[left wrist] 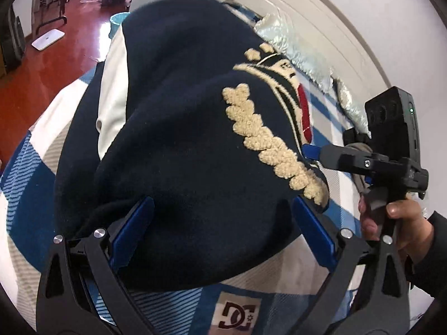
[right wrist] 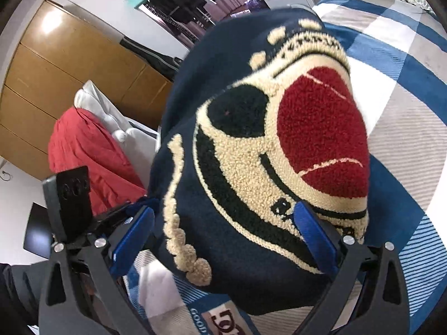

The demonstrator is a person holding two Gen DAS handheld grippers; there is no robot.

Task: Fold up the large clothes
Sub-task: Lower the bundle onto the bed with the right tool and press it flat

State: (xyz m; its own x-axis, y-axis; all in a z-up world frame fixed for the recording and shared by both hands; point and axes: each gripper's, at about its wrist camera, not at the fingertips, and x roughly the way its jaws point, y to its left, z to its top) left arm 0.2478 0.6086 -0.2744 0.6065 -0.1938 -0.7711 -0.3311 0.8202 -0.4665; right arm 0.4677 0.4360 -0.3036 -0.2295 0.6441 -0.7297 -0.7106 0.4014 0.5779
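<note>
Bulging up between both tools, the navy jacket (left wrist: 178,128) with its cream chenille crest (right wrist: 251,150) and red patch (right wrist: 324,134) is lifted above the blue-and-white checked bedspread (left wrist: 30,167). The left gripper (left wrist: 220,223) has its 2 blue fingers (left wrist: 134,223) pressed into a thick fold of the jacket, clamping it. The right gripper (right wrist: 226,231) likewise grips the crest end. A red garment (right wrist: 86,153) lies by the wooden wardrobe (right wrist: 56,67).
</note>
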